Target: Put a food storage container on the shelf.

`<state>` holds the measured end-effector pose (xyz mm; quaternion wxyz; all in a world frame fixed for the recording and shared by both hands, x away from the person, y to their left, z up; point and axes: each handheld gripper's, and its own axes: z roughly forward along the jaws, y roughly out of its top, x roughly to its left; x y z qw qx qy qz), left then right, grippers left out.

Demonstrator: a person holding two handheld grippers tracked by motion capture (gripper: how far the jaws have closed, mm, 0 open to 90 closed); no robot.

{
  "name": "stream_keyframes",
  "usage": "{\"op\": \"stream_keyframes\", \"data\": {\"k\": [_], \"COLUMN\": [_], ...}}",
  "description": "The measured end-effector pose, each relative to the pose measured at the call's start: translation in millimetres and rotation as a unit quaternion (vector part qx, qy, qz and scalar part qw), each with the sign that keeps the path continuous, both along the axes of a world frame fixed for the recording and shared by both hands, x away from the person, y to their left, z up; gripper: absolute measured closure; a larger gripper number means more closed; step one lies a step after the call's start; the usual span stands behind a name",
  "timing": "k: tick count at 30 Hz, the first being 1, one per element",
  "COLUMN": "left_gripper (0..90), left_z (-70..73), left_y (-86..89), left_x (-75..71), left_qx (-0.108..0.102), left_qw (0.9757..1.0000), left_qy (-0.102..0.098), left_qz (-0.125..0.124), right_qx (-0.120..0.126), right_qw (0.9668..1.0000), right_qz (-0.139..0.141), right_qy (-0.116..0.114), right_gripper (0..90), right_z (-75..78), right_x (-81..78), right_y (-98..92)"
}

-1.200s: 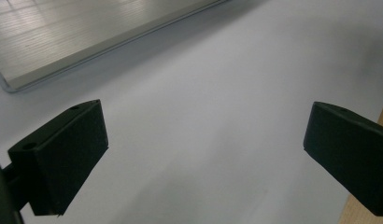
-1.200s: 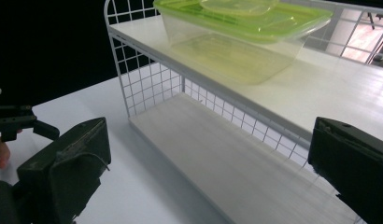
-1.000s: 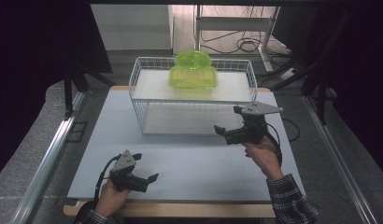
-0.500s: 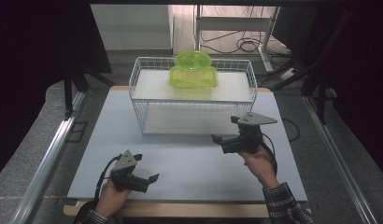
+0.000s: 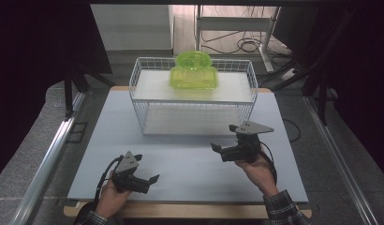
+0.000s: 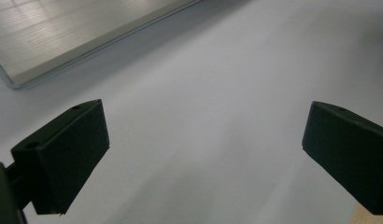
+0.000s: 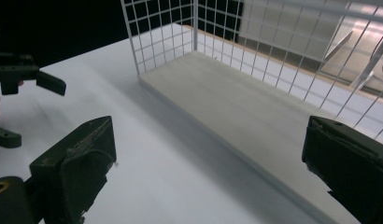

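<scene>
- The table (image 5: pixel 180 164), topped in pale grey-white, runs under everything, and its surface lies bare between the two hands.
- The white wire basket (image 5: pixel 192 96) stands at the far middle of the table, a two-level rack with a flat board at the bottom and another higher up; from the right gripper view its near corner (image 7: pixel 133 42) and lower board sit just ahead.
- The lime-green translucent plastic container (image 5: pixel 193 72) rests on the basket's upper board, towards its far side and about centred, well apart from both grippers.
- The right hand (image 5: pixel 258 171) comes in from the near edge with a plaid cuff, wrist raised, holding the right gripper (image 5: pixel 222 150) just in front of the basket's near right corner, pointing leftward across the table; its jaws stand wide apart with nothing between them.
- The left hand (image 5: pixel 110 197) sits low at the near edge, well in front of the basket's left end, gripping the left gripper (image 5: pixel 150 179), which points rightward; its jaws too are spread wide and empty, hovering over bare tabletop.
</scene>
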<state>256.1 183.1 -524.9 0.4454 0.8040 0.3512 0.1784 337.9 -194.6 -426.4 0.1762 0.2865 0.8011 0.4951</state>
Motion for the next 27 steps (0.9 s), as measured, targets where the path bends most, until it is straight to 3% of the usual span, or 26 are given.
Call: {"op": "stream_keyframes", "data": {"k": [4, 11, 19, 27], "left_gripper": [0.7, 1.4, 3.9, 4.4], "left_z": [-0.7, -1.8, -0.2, -1.5], "left_y": [-0.7, -5.3, -2.0, -4.5], "left_x": [-0.1, -1.3, -0.6, -0.8], "left_qx": [0.010, 0.040, 0.010, 0.019], "left_qw": [0.9999, 0.9991, 0.9999, 0.9998], "left_qy": [-0.008, -0.017, -0.006, -0.004], "left_qz": [0.001, 0.001, 0.010, 0.008], "right_qx": [-0.004, 0.010, 0.012, 0.009], "right_qw": [1.0000, 0.9995, 0.9988, 0.9977], "right_qz": [-0.005, -0.031, -0.047, -0.067], "right_qy": [0.004, 0.001, -0.001, 0.006], "right_gripper": [3.2, 3.1, 3.0, 3.0], "right_z": [-7.1, -8.4, -9.6, -19.1], "right_x": [-2.3, -5.0, -12.5, -17.6], "right_y": [-1.7, -9.1, -21.0, -37.1]}}
